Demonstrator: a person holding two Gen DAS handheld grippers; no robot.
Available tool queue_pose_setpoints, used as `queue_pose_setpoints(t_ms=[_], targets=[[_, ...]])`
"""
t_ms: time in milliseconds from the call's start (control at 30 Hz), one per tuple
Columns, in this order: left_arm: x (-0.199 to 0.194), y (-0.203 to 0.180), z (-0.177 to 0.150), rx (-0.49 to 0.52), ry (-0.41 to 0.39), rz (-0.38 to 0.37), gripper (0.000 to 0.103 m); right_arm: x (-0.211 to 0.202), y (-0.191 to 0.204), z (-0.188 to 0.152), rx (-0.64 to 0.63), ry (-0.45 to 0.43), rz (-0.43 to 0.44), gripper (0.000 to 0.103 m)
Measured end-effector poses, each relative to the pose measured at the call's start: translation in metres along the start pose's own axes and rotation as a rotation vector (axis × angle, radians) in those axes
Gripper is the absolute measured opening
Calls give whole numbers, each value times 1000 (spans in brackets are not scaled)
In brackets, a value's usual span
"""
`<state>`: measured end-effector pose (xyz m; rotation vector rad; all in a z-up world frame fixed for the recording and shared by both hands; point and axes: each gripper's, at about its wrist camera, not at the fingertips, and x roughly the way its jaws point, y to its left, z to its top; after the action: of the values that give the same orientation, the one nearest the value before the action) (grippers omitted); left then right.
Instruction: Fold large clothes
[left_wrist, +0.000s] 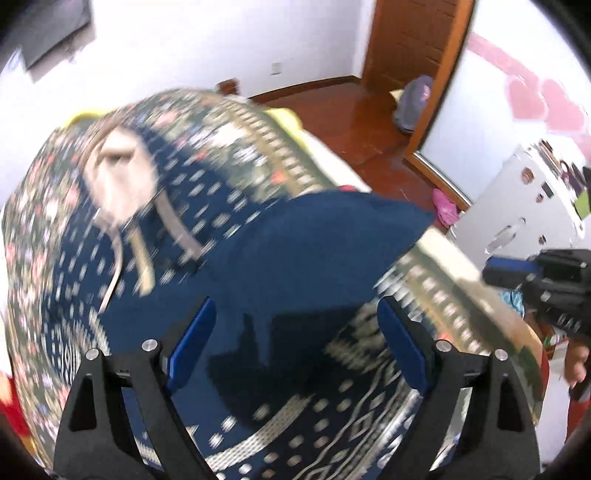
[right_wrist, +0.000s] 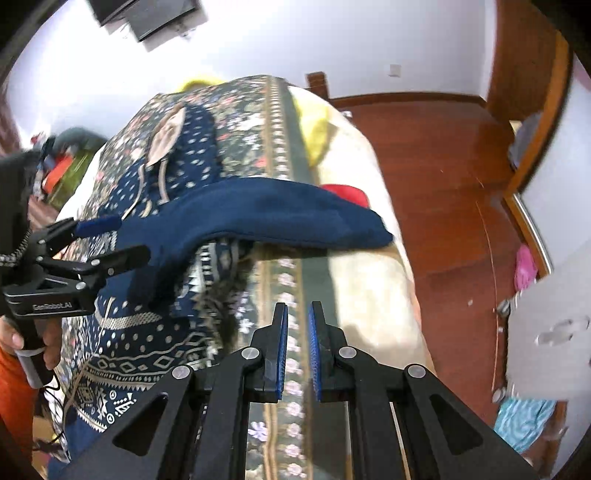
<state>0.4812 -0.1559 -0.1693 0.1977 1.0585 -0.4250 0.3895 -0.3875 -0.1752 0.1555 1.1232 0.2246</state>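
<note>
A: Garment position?
B: Navy patterned sweater (right_wrist: 173, 321) lies spread on the floral bedspread (right_wrist: 255, 122), neck opening toward the far wall. Its plain navy sleeve (right_wrist: 280, 218) is lifted off the body and stretches across toward the bed's right edge, cuff end hanging free near a red item (right_wrist: 347, 194).

A: Left tool?
B: Left gripper (right_wrist: 110, 240) sits at the near end of that sleeve; in the right wrist view its blue-padded fingers look to have the fabric between them. In its own view, the left gripper (left_wrist: 295, 347) has its pads set wide, the sleeve (left_wrist: 310, 251) draped ahead. Whether it pinches the cloth, cannot tell; that frame is motion-blurred.

A: Right tool?
B: Right gripper (right_wrist: 297, 350) has a narrow gap between its pads, nothing in it. It hovers over the bedspread's border strip, apart from the sweater.

A: Surroundings?
B: Cream blanket (right_wrist: 369, 258) beneath the bedspread, wooden floor (right_wrist: 443, 184) to the right, pink slipper (right_wrist: 524, 266) by the wall.
</note>
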Motion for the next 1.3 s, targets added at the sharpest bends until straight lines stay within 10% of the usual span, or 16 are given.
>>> queue_pose_setpoints(t_ms=[233, 367, 467, 633, 1033, 1300], targets=[[60, -79, 33, 181, 93, -22, 90, 5, -24, -14, 76, 26, 8, 8], [92, -110, 31, 337, 97, 132, 90, 6, -34, -18, 104, 35, -3, 7], [104, -118, 28, 391, 69, 223, 70, 5, -37, -19, 108, 34, -6, 8], [99, -109, 34, 372, -1, 295, 13, 12, -39, -17, 117, 48, -6, 8], [-5, -21, 38, 58, -126, 22, 5, 34, 17, 7, 17, 55, 56, 8], [-62, 44, 13, -55, -212, 34, 5, 37, 84, 32, -79, -2, 126, 8]])
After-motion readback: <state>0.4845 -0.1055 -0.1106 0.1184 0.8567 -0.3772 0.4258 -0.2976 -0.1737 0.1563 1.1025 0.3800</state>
